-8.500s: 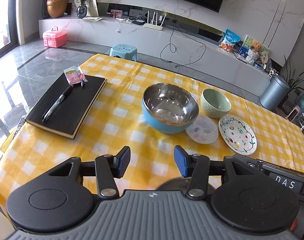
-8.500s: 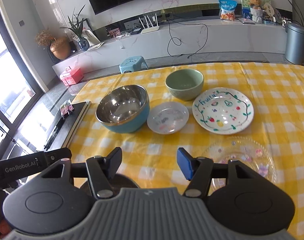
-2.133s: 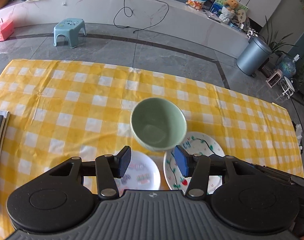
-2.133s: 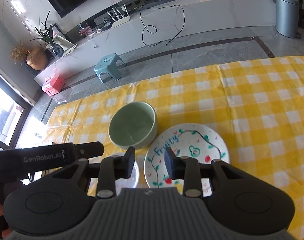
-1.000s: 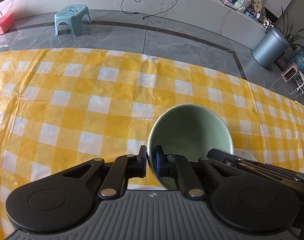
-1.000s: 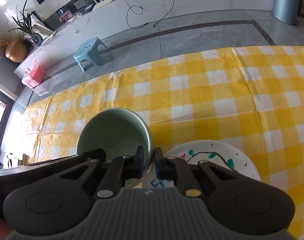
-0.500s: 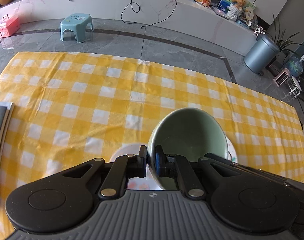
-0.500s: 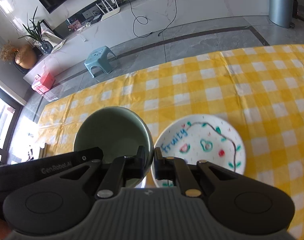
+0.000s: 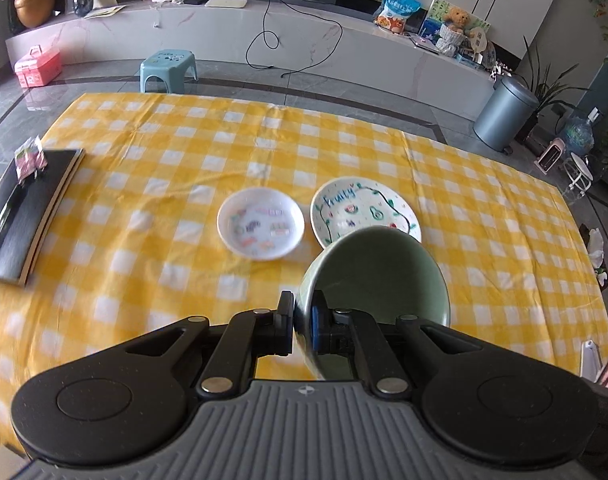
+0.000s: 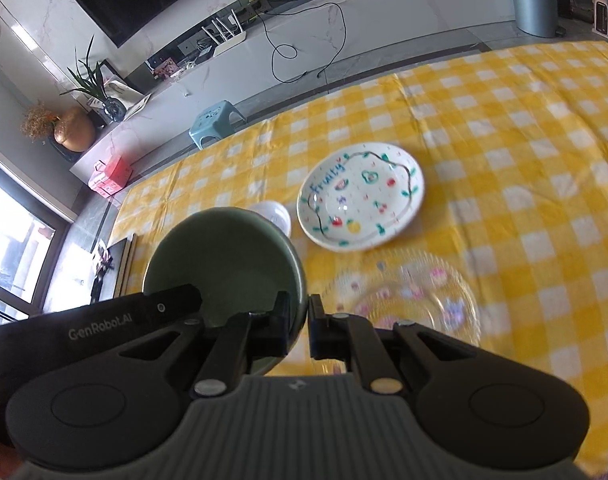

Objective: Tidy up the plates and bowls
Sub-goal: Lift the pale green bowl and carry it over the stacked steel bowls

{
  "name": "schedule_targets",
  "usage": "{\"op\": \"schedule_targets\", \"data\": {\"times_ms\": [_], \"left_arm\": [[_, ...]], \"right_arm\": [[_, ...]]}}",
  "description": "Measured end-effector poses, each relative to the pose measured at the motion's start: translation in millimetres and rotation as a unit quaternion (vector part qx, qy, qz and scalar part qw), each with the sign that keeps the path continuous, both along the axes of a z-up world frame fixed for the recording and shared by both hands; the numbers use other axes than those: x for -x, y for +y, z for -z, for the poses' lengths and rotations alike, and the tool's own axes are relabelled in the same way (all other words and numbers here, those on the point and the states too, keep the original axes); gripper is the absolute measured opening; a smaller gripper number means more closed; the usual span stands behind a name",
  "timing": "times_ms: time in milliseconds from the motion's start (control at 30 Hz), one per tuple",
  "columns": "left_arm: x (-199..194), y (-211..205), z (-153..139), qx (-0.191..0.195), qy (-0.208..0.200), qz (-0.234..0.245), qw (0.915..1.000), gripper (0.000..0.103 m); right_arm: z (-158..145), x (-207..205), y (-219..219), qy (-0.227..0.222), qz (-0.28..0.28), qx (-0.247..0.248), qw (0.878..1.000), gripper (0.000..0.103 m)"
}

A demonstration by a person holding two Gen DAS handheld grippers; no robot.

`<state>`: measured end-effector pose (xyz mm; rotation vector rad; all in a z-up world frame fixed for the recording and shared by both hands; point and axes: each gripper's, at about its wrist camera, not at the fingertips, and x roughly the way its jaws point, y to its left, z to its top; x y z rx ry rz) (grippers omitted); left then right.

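A pale green ceramic bowl (image 9: 378, 272) hangs above the yellow checked tablecloth (image 9: 144, 216), held by both grippers at once. My left gripper (image 9: 303, 322) is shut on its left rim, and my right gripper (image 10: 298, 326) is shut on the right rim of the same green bowl (image 10: 224, 264). On the cloth beyond lie a small white plate with stickers (image 9: 261, 229) and a larger white plate lettered "Fruity" (image 9: 364, 212), the latter also in the right wrist view (image 10: 360, 196). A clear glass plate (image 10: 416, 296) lies nearest me, right of the bowl.
A black notebook (image 9: 28, 208) with a small packet on it lies at the table's left edge. Past the far edge are a blue stool (image 9: 168, 68), a pink box (image 9: 38, 66) and a grey bin (image 9: 504, 114) on the floor.
Both grippers have lifted the green bowl and drawn it back towards me. The two white plates and the glass plate have come into fuller view; the jaws stay clamped on the rim.
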<state>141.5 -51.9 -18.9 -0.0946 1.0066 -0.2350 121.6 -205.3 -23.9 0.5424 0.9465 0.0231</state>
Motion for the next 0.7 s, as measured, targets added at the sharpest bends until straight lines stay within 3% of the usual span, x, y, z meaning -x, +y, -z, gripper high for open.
{"op": "schedule_targets", "data": {"times_ms": [300, 700], "left_arm": [[66.2, 5.2, 5.3, 0.012, -0.002, -0.014, 0.9998, 0.009], [114.3, 28.2, 5.0, 0.025, -0.012, -0.041, 0.9987, 0.009]], "right_arm": [[4.2, 72.2, 2.9, 0.002, 0.001, 0.002, 1.0, 0.006], [-1.9, 112.6, 20.5, -0.009, -0.02, 0.006, 1.0, 0.006]]}}
